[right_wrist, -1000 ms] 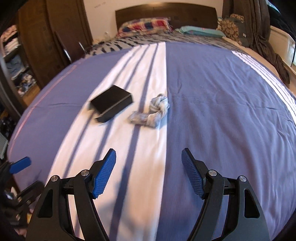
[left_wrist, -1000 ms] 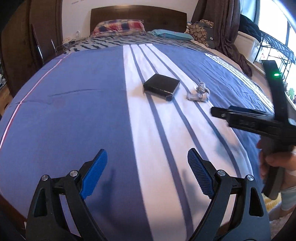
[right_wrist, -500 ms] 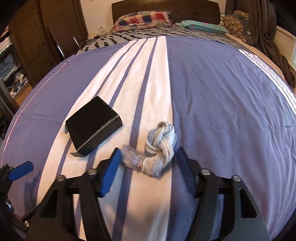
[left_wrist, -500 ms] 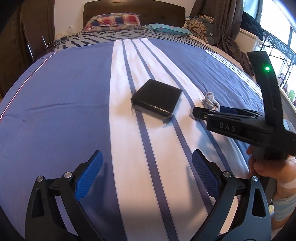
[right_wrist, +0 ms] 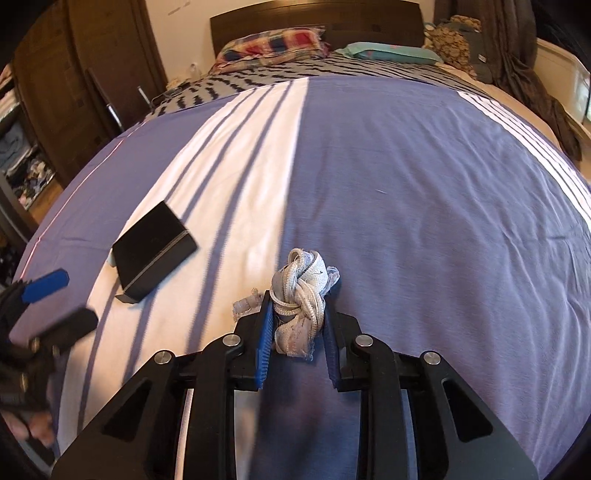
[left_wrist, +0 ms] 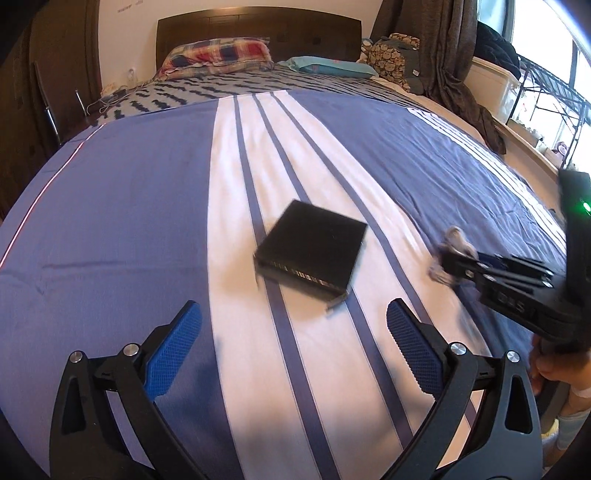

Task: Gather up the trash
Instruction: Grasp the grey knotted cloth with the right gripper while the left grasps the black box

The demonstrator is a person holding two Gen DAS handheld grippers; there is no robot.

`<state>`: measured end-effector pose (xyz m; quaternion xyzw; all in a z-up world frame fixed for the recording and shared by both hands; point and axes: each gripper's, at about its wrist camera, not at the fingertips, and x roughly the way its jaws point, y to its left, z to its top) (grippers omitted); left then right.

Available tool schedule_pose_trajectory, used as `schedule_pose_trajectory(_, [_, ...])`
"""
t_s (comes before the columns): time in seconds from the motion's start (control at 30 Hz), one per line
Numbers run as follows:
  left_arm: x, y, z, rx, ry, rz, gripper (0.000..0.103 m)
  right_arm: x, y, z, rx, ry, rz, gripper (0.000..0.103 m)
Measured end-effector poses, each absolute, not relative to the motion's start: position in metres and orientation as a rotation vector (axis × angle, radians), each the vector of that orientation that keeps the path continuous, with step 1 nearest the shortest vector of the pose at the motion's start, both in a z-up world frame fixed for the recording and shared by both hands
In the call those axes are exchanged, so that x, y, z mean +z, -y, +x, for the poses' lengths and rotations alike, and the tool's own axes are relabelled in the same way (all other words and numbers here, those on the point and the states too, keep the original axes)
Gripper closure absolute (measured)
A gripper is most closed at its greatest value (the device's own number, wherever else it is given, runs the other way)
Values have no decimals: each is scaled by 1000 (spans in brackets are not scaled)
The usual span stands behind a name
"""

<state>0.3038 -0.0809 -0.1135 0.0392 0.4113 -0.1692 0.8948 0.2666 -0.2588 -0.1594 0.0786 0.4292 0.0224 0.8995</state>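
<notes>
Bedspread [left_wrist: 110, 206], blue with white stripes, under a wooden headboard [left_wrist: 258, 26].

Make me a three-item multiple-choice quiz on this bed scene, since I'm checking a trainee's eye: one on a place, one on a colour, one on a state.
1. Where does the black box lie?
A. on the white stripe of the bedspread
B. on the plaid pillow
C. on the floor

2. What colour are the pads of the left gripper?
A. red
B. blue
C. green

3. How do the right gripper jaws stand?
A. wide apart over bare cloth
B. closed against the knotted rag
C. around the box

Key:
1 A, white cloth shows around the box.
2 B, both pads are blue.
3 B, the jaws have just been closing and both pads now touch the rag's sides.
</notes>
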Motion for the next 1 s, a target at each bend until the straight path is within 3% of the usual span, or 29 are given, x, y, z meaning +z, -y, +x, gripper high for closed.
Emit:
schedule_pose_trajectory(0.53, [-133,133,361,-439,-925,233,8,-163,269,266,70,-881,195,78])
schedule_pose_trajectory(0.73, [-149,132,382,-449,-977,161,9,-164,268,266,66,-877,182,78])
schedule_pose_trajectory(0.83, [-149,130,381,-431,-966,150,19,-163,266,265,62,-873,182,78])
schedule_pose_trajectory(1.0, [-146,122,359,-416,-968,137,20,-158,262,257,43,-860,171,78])
